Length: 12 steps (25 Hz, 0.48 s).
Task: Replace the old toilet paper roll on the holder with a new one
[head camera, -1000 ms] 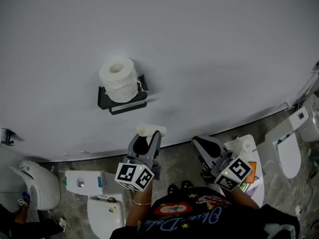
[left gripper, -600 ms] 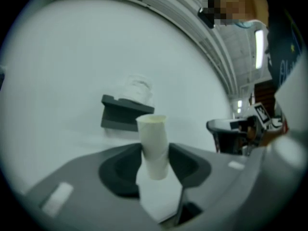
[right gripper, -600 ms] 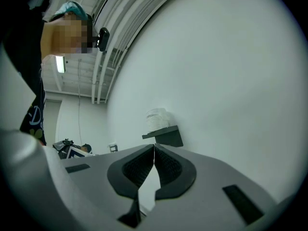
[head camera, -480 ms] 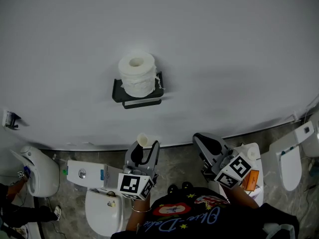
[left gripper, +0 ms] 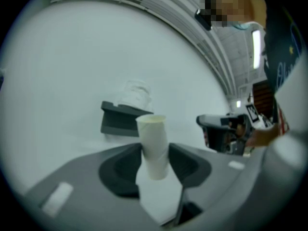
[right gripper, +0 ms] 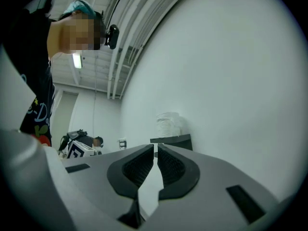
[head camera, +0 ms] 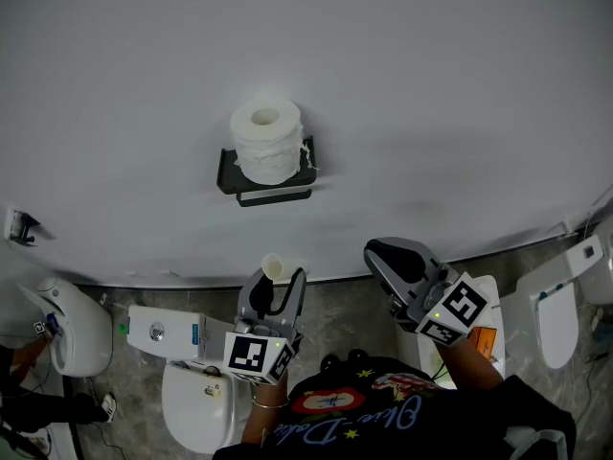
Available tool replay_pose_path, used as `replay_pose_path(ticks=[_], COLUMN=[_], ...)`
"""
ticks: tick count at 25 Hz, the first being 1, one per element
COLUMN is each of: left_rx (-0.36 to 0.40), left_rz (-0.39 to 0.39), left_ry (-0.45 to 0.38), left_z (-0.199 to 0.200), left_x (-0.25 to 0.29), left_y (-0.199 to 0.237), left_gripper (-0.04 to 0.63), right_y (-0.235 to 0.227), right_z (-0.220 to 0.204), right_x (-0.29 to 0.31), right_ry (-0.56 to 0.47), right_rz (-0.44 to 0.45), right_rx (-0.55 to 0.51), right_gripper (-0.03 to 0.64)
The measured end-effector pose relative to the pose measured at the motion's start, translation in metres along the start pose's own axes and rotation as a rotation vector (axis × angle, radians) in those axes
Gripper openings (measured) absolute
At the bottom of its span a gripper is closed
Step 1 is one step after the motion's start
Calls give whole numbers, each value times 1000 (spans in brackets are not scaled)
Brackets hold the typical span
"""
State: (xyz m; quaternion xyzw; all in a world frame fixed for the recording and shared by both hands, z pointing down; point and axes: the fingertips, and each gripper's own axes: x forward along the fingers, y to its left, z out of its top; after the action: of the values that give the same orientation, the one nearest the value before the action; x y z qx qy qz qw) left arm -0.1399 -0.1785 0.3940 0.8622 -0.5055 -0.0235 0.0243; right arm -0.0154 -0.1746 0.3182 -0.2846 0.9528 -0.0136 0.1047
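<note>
The left gripper has its fingers closed part-way on a bare cardboard tube. They press on its lower part from both sides. The tube stands up between them, and its open end reaches past the fingertips towards the white wall. In the head view the tube shows as a pale stub at the front of this gripper, below the holder and a little to its right.

The right gripper has its fingers brought together, with only a thin slit between the ribbed pads and nothing held in it. It is beside the left gripper and apart from it, and it also points towards the wall.

A full toilet paper roll stands on end on the top ledge of the black holder, which is fixed to the wall. The roll's core hole faces the head camera, and a torn edge of paper hangs at its right side. The roll and holder are well apart from both grippers, and neither pair of fingers touches them. In the left gripper view the holder lies beyond the tube and slightly left of it. In the right gripper view the roll and holder sit just above the closed fingertips and a little to the right.

Below the wall, several white toilets stand on a grey floor. The person's dark printed shirt fills the bottom edge of the head view.
</note>
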Motion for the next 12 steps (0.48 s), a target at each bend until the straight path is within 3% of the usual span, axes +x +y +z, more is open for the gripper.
replay_pose_path(ticks=[4,6,9,12], left_rx=[4,-1,-29,-16], left_rz=[4,9,10,30], left_ry=[-7,-13,-30,-31], left_z=[5,7,10,10], left_x=[-4,-7,-13,-22], left_y=[0,1,2,4], left_gripper=[178,177,178,178], right_y=[8,10,12,16], right_z=[32,48,69,85], right_x=[32,56,94,130], right_ry=[89,162,219,250], right_rz=[171,248,312,400], right_rx=[-216,-371,-561,-653], right_gripper=[27,145,169,178])
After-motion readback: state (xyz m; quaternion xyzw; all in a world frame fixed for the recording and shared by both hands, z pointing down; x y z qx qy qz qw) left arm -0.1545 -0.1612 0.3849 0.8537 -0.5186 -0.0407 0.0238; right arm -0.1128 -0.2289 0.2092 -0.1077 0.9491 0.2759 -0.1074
